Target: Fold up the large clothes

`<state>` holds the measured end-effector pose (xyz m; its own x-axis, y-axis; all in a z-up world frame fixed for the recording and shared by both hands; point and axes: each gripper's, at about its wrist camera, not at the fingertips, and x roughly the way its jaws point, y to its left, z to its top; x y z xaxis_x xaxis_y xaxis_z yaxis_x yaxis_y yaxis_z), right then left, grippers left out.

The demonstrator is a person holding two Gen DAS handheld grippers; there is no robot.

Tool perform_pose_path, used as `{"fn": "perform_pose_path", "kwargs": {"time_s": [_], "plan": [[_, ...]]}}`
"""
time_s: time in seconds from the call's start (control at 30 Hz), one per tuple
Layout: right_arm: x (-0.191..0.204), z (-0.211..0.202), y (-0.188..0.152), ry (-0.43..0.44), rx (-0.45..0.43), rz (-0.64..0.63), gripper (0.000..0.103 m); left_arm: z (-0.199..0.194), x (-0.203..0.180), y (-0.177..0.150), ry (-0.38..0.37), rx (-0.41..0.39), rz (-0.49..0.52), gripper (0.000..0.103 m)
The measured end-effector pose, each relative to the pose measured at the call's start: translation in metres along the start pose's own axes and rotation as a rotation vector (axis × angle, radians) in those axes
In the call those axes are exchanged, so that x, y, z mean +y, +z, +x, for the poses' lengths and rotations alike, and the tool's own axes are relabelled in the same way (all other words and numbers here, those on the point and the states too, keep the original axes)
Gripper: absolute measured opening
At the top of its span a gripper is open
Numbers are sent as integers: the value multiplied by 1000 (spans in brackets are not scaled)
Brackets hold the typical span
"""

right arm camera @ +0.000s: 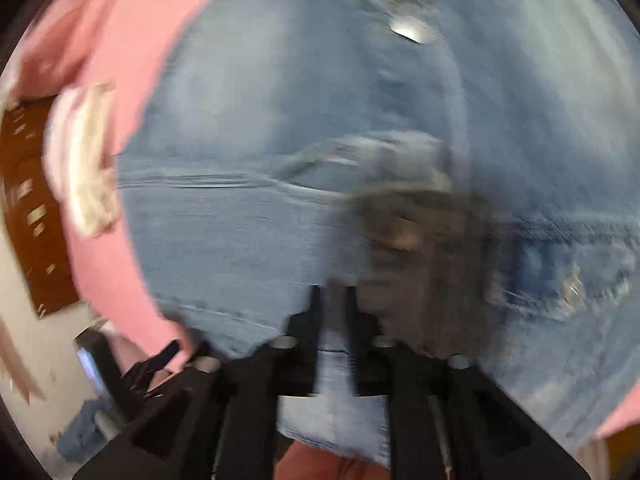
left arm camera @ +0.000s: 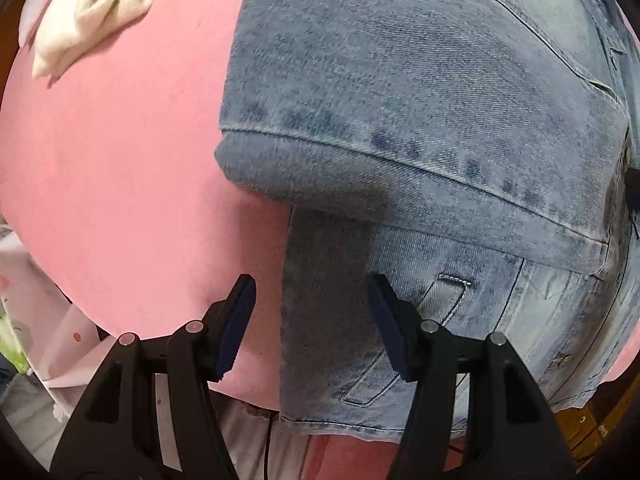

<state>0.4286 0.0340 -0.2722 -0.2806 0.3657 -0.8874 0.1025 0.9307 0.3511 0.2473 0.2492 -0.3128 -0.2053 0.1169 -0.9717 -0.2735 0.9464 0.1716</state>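
Left gripper point(left arm camera: 312, 312) open above denim jacket point(left arm camera: 420, 120), pink surface point(left arm camera: 120, 160)

Pink-covered surface point(left arm camera: 120, 160), smooth and rounded at its near edge. Spread directly on it: a denim garment point(left arm camera: 420, 100) (light blue, part folded over itself, one end hanging past the near edge). Well apart from the denim, toward the far corner: a cream-white cloth point(left arm camera: 88, 12), bunched and folded. In the blurred right wrist view, same pink cover point(right arm camera: 132, 40) under the denim point(right arm camera: 260, 120).
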Motion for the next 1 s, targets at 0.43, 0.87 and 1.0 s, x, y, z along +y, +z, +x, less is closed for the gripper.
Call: {"fn": "perform_pose_path", "kwargs": {"time_s": [0.43, 0.87, 1.0], "plan": [[-66, 25, 10, 327, -55, 203, 48, 15, 69, -30, -62, 13, -76, 58], [-47, -4, -21, 345, -173, 87, 12, 7, 124, -10, -69, 16, -55, 59], [-39, -41, -38, 435, -246, 131, 1, -7, 120, -8, -42, 5, -21, 59]]}}
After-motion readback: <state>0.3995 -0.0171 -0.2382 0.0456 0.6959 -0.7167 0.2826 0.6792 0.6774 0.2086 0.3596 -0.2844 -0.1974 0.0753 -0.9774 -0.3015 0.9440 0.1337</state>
